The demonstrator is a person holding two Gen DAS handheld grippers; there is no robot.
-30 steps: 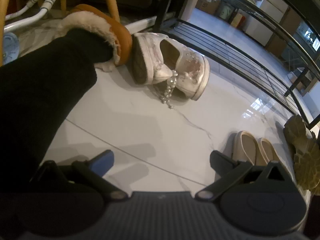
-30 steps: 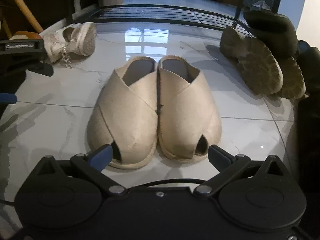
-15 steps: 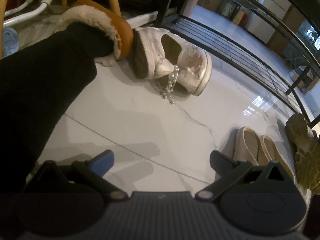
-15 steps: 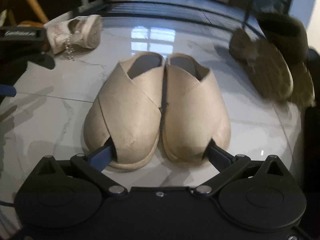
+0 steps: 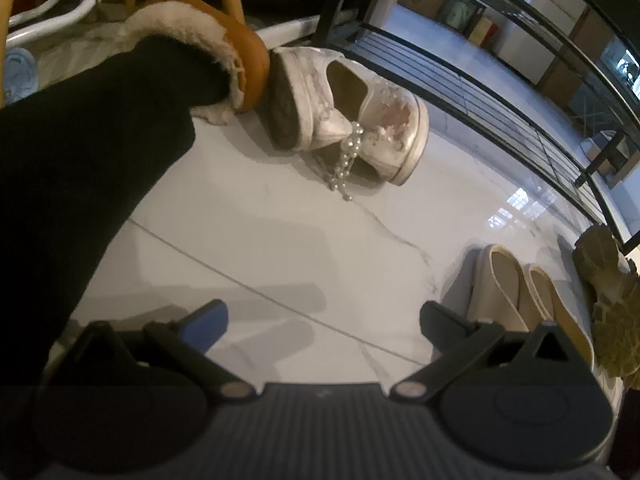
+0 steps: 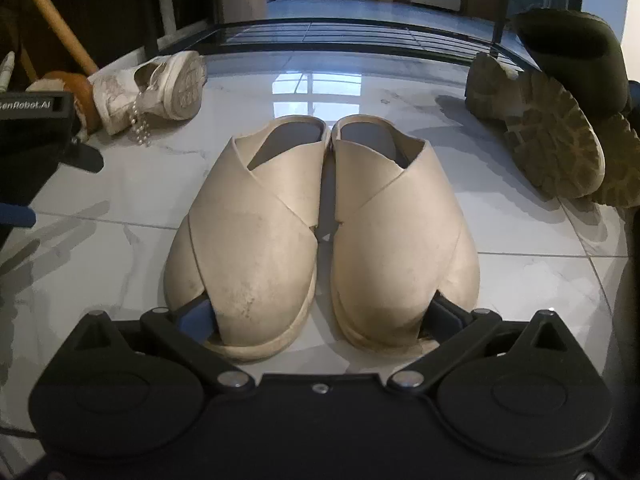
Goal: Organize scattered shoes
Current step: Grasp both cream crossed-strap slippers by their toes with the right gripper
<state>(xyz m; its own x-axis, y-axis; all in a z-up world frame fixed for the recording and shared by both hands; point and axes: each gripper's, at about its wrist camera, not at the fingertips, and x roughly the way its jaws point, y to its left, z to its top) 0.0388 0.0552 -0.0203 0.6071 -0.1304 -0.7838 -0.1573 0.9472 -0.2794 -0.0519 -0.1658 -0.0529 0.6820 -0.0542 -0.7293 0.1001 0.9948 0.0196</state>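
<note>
A beige pair of slip-on shoes [image 6: 320, 216] stands side by side on the white marble floor, toes toward me. My right gripper [image 6: 320, 312] is open, and its fingers [image 6: 196, 314] flank the outer sides of both toes. The same beige pair [image 5: 516, 292] shows at the right of the left wrist view. My left gripper [image 5: 322, 316] hangs open over bare floor with nothing between its fingers. Beyond it lies a white pair of pearl-trimmed shoes [image 5: 360, 120], tipped against each other, and also visible as the white pair [image 6: 160, 88] at far left.
A person's black-clad leg [image 5: 80, 168] in a tan fur-lined slipper [image 5: 224, 52] stands left of the white shoes. Olive boots [image 6: 560, 136] lie on their sides at right, soles showing. A low black metal shoe rack [image 6: 320, 36] runs along the back. A wooden chair leg [image 6: 56, 20] is far left.
My right gripper has moved forward, so its open fingers now sit beside the beige pair's toes. The left gripper has drifted slightly, and the white shoes appear a little lower in its view.
</note>
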